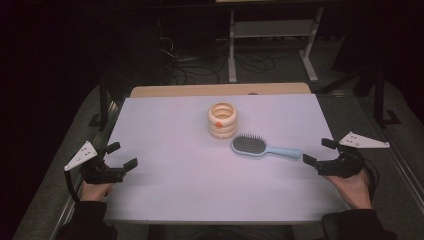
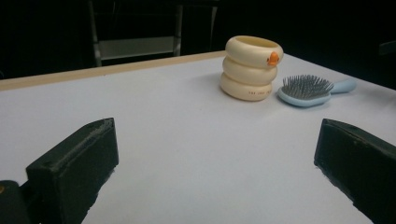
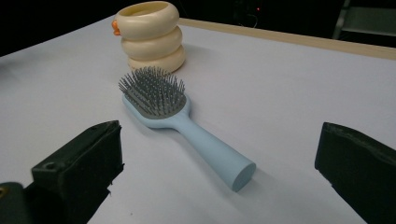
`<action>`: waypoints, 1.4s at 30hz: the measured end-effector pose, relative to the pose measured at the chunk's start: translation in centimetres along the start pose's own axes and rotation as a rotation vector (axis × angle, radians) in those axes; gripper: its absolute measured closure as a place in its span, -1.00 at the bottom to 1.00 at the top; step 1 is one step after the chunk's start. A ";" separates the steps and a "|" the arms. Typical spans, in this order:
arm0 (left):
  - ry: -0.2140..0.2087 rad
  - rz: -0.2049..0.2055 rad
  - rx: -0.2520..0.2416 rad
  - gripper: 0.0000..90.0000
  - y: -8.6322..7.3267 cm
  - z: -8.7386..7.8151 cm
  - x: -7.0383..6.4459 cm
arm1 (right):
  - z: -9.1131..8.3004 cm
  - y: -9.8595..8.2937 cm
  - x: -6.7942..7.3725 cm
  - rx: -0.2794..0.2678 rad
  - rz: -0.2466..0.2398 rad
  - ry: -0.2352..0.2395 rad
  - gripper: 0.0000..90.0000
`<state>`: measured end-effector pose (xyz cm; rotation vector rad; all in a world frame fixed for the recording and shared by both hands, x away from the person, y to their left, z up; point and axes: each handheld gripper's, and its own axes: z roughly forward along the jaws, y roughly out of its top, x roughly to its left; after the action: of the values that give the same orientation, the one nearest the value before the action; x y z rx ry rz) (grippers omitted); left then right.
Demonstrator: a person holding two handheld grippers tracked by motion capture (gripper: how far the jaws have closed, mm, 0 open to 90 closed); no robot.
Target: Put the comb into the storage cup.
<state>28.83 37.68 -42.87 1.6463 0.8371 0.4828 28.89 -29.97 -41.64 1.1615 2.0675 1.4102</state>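
A cream cup shaped like three stacked rings [image 1: 222,120] [image 2: 251,68] [image 3: 150,36], with a small orange mark on its side, stands upright mid-table. Just in front of it to the right lies a light blue hairbrush [image 1: 264,147] [image 2: 310,90] [image 3: 180,122], bristles up, handle pointing right. My left gripper [image 1: 121,156] [image 2: 215,172] rests open at the table's left edge, nothing between its jaws. My right gripper [image 1: 320,152] [image 3: 219,177] sits open at the right edge, its jaws facing the brush handle's end, a short gap away.
The table [image 1: 170,165] has a pale lilac top with a wooden strip [image 1: 200,90] along its far edge. Beyond it, on a dark floor, stand a white metal frame [image 1: 272,35] and loose cables [image 1: 190,65].
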 end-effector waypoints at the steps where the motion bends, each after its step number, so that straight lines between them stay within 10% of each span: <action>1: 0.000 0.004 0.003 -1.00 0.0 0.0 0.0 | 0.0 0.0 0.0 0.002 -0.002 0.001 -0.99; 42: 0.000 -0.005 0.008 -1.00 -0.2 0.0 -0.3 | 0.6 3.9 1.2 0.116 -0.097 0.031 -1.00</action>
<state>28.56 37.50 -43.00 1.6513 0.8438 0.4763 30.24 -28.06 -38.29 1.0743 2.2208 1.2865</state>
